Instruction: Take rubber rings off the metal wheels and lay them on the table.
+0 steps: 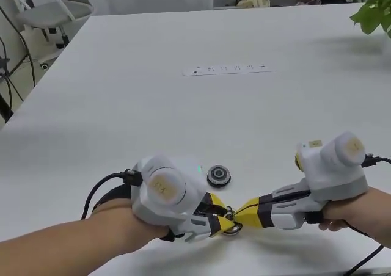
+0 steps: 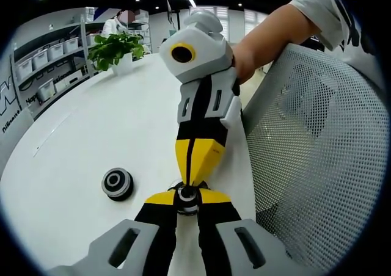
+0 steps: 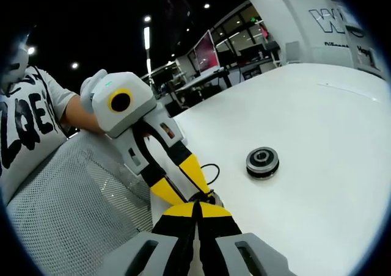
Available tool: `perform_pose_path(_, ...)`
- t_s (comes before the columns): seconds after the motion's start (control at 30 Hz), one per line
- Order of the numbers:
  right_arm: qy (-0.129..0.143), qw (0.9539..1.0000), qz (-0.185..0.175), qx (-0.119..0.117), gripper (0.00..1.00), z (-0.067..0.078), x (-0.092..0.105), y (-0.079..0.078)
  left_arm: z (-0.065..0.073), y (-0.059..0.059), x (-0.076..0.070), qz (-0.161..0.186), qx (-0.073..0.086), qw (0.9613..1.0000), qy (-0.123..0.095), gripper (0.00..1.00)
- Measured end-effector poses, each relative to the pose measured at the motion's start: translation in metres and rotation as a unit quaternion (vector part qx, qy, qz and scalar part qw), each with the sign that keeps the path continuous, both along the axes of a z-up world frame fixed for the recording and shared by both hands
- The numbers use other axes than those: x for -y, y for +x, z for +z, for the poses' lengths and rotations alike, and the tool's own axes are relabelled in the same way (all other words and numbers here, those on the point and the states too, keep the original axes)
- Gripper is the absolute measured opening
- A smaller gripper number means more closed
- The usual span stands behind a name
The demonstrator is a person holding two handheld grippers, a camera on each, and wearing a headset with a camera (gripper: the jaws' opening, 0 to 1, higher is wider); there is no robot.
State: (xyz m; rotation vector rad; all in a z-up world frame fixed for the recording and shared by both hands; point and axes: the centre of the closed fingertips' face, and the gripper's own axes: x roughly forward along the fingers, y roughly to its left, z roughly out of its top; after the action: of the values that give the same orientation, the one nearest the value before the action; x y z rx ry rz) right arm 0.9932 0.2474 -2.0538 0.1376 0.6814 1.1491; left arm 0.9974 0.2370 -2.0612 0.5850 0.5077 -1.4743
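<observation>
two grippers meet tip to tip just beside loose wheel (image 1: 219,175), on its person-ward side. loose wheel lies flat on table (image 1: 183,117), black rubber ring (image 3: 263,173) around it. left gripper (image 2: 187,195) jaws clamped on second small wheel (image 2: 187,200). right gripper (image 3: 198,206) jaws pressed together, tips touching that wheel's rim; whether they pinch a ring, cannot tell.
</observation>
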Motion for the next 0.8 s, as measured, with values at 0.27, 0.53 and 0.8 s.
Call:
perform_pose_path(0.27, -0.006, 0.9999, 0.004, 0.014, 0.0, 0.0, 0.0, 0.001, 0.0, 0.0, 0.0, 0.0, -0.001, 1.0, -0.001, 0.07)
perform_pose_path(0.53, -0.012, 0.9997, -0.003, 0.019, 0.0, -0.002, 0.005, 0.003, 0.0, 0.0, 0.001, 0.001, -0.007, 1.0, -0.004, 0.07)
perform_pose_path(0.8, -0.012, 0.9997, -0.008, 0.02, 0.0, -0.001, 0.007, 0.004, 0.0, 0.0, 0.0, -0.008, -0.001, 1.0, 0.005, 0.09)
